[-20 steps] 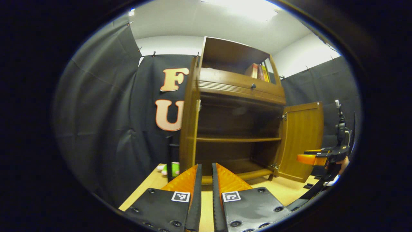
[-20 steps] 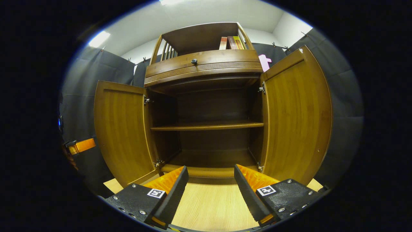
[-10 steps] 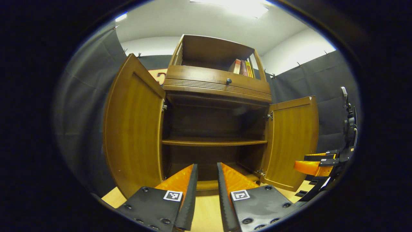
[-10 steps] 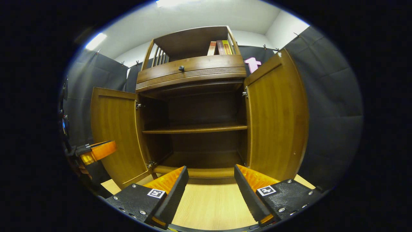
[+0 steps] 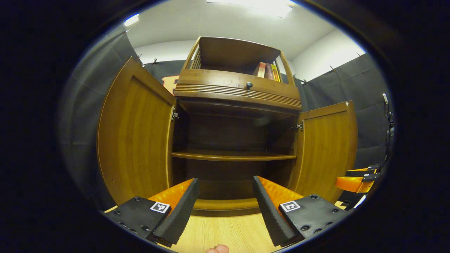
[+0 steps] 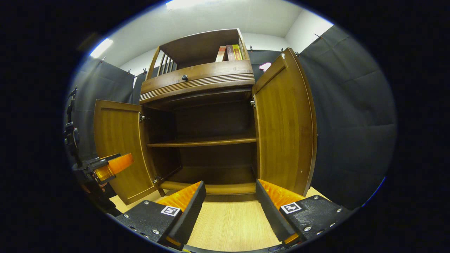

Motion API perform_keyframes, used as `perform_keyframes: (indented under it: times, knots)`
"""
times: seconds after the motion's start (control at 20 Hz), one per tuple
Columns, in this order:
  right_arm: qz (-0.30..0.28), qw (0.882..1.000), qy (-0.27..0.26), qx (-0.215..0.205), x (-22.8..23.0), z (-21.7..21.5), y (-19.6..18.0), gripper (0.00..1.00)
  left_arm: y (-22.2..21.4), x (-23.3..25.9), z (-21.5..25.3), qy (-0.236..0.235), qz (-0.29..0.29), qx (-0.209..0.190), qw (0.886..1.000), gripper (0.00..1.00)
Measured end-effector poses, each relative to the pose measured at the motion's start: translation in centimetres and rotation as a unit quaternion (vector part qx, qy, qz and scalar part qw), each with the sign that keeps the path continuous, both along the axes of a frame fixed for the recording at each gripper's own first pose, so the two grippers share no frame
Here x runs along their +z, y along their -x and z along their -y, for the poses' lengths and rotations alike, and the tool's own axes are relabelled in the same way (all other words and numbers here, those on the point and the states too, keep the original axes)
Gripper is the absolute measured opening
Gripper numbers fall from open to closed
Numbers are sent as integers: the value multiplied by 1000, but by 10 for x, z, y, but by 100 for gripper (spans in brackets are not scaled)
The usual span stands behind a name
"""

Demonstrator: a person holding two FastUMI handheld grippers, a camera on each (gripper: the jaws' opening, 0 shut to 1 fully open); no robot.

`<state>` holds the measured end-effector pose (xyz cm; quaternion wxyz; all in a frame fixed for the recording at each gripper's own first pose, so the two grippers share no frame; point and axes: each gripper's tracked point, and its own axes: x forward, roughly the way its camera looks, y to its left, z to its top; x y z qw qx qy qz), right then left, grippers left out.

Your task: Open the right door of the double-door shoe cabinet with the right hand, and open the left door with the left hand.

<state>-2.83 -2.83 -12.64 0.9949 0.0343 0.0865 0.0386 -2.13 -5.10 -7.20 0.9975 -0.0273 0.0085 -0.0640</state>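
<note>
Left gripper (image 5: 225, 200) jaws now wider, both pairs empty; flat wooden doors (image 5: 135, 140) agape.

My shoe cabinet (image 5: 235, 88) is shiny brown wood with thin lines carved under a small black knob (image 5: 249, 84), and its two doors are a lighter golden brown. The books (image 5: 267, 71) on top are red, brown and yellow. My jaws are orange and black, and the table (image 6: 232, 225) is pale yellow wood.
</note>
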Motion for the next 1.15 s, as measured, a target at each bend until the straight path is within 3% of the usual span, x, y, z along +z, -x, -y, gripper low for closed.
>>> perform_keyframes:
  times: [0.05,0.1,0.15,0.2,0.25,0.35,0.4,0.8,0.85,1.15]
  knots:
    - [1,1000,-1,3,1,0,-1,100,-2,1,-3,2,1,9,1000,96]
    - [1,1000,-2,6,1,0,-2,77,-3,1,-5,2,3,17,1000,99]
    - [1,1000,-3,10,1,0,-3,88,-5,1,-6,0,3,22,1000,98]
    - [1,1000,-3,13,1,0,-4,88,-6,0,-9,-6,4,31,999,96]
    - [0,1000,-3,17,0,0,-3,77,-7,-1,-10,-11,5,37,999,96]
    - [1,1000,0,20,-1,1,-4,77,-7,1,-12,-13,12,47,999,96]
    - [1,1000,1,21,-1,1,-3,88,-8,2,-14,-11,15,50,999,97]
    - [7,1000,2,27,2,2,-6,88,-12,-6,-16,-18,-1,59,998,96]
    - [7,1000,2,28,2,1,-8,77,-13,-5,-17,-21,-2,60,998,96]
    - [6,1000,0,27,-2,-1,-11,77,-19,-10,-14,-28,-10,54,998,97]
